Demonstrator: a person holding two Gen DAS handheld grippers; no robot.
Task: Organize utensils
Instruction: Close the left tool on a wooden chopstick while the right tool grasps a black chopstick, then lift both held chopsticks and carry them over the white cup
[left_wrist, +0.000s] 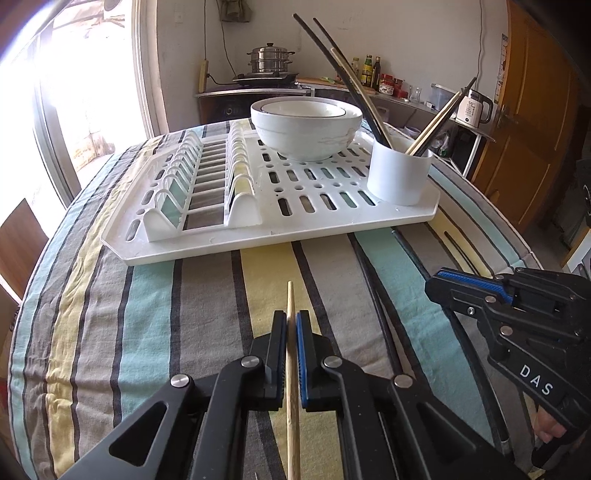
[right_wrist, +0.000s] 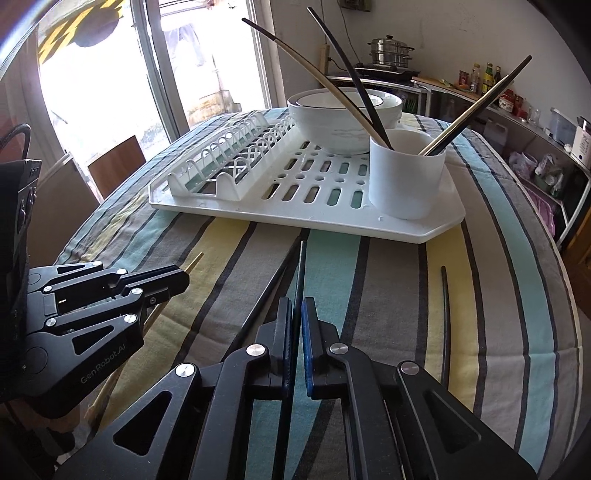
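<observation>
Both tongs clamped, one chopstick each, nothing lifted clear yet.

Left tongs (left_wrist: 291, 321) clenched on a wooden chopstick (left_wrist: 290, 295), tip poking out at 12 o'clock toward the drying rack (left_wrist: 332, 225). Right tongs (right_wrist: 297, 310) clenched on a thin black chopstick (right_wrist: 302, 266), also pointing 12; a second black chopstick (right_wrist: 273, 284) lies right alongside at 11, touching or nearly so, can't tell. Another black one (right_wrist: 445, 314) sits on the table (right_wrist: 388, 280) at 3, well apart. White cup (right_wrist: 406, 177) on the rack's near right corner already holds several sticks.

Risks: thin round sticks pivot in flat pads, so the ends may swing and miss the cup mouth. My right lift could drag the neighbour. Sticks leaning in the cup can block entry or tip it.
</observation>
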